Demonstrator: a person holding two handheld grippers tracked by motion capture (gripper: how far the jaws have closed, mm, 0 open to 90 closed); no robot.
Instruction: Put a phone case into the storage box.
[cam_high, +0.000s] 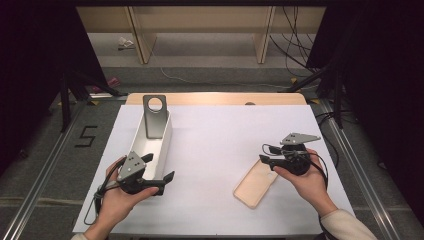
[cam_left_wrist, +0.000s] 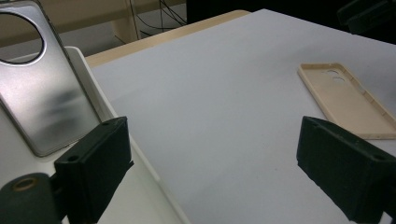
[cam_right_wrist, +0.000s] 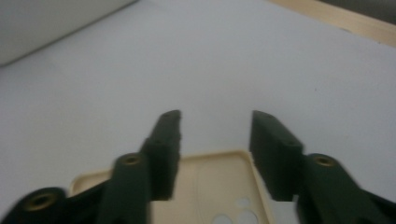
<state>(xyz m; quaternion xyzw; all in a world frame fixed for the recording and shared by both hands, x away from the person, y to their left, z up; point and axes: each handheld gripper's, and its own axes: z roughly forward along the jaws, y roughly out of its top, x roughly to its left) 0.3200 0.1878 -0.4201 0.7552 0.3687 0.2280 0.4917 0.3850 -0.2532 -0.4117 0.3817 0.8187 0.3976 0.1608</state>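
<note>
A beige phone case (cam_high: 255, 184) lies open side up on the white sheet at the right. My right gripper (cam_high: 262, 153) hovers over its far end. In the right gripper view the jaws stand partly apart above that end of the beige case (cam_right_wrist: 212, 182), and my right gripper (cam_right_wrist: 215, 121) has nothing pressed between its pads. A silver phone case (cam_high: 155, 117) with a round hole leans upright in a white bin (cam_high: 162, 145) at the left. My left gripper (cam_high: 161, 166) is open beside the bin's near end, one jaw over the bin rim (cam_left_wrist: 140, 163).
A white sheet (cam_high: 220, 130) covers the table, and a wooden edge (cam_high: 215, 98) shows at the back. The left gripper view has the silver case (cam_left_wrist: 42, 93) close at its left and the beige case (cam_left_wrist: 348, 100) far right. Bare sheet lies between both hands.
</note>
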